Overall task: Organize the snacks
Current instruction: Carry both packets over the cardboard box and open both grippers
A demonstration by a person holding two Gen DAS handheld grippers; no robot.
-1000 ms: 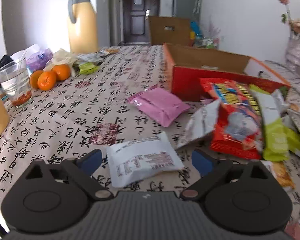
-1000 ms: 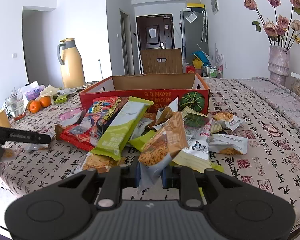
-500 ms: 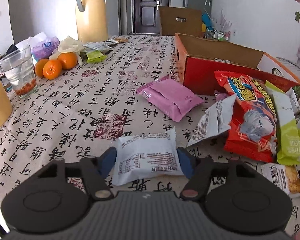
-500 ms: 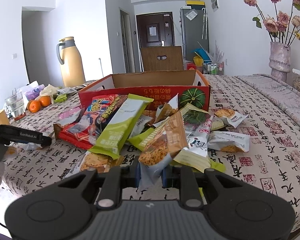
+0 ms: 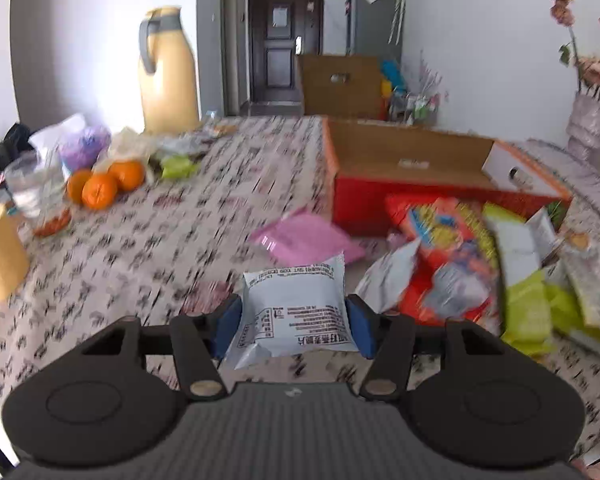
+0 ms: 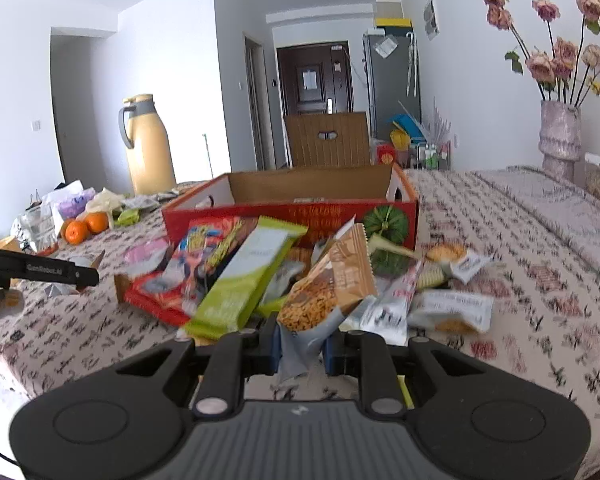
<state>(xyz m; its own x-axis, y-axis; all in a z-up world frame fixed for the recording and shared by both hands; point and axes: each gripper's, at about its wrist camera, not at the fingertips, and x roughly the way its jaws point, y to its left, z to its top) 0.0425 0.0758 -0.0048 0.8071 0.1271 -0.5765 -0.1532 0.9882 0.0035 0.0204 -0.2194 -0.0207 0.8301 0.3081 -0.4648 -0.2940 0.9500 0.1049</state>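
In the left wrist view the left tool (image 5: 293, 321) points forward and somewhat downward over the surface (image 5: 148, 240), its jaws closing on a white snack packet (image 5: 296, 306) that sits between the blue pads (image 5: 227, 326), which press its two sides; the packet is lifted off the cloth and tilts up toward the camera. The surface wears a cloth printed with dark characters, and the picture is blurred. Just beyond the packet lies a pink packet (image 5: 306, 236), and to the right a heap of snacks with a red bag (image 5: 444, 248) on top, leaning against an open red cardboard box (image 5: 420, 168) that stands toward the far right of the surface. Near the left edge are three oranges (image 5: 100, 186), a clear glass (image 5: 36, 188) and a yellow thermos jug (image 5: 168, 76) at the far edge. A dark door (image 5: 284, 40) closes the room behind, with a vase of dried flowers (image 5: 588, 120) at the right. In the right wrist view the right tool (image 6: 300, 346) points forward and slightly downward near the front edge, clenched on the lower end of an orange-brown cracker packet (image 6: 332, 284) that stands upright between its fingers. Behind it the snack heap includes a long green packet (image 6: 244, 280) propped against the red box (image 6: 292, 204). The left tool (image 6: 40, 270) shows at the left edge of this view, low over the surface. The thermos jug (image 6: 148, 148) and the vase (image 6: 560, 136) flank the room.
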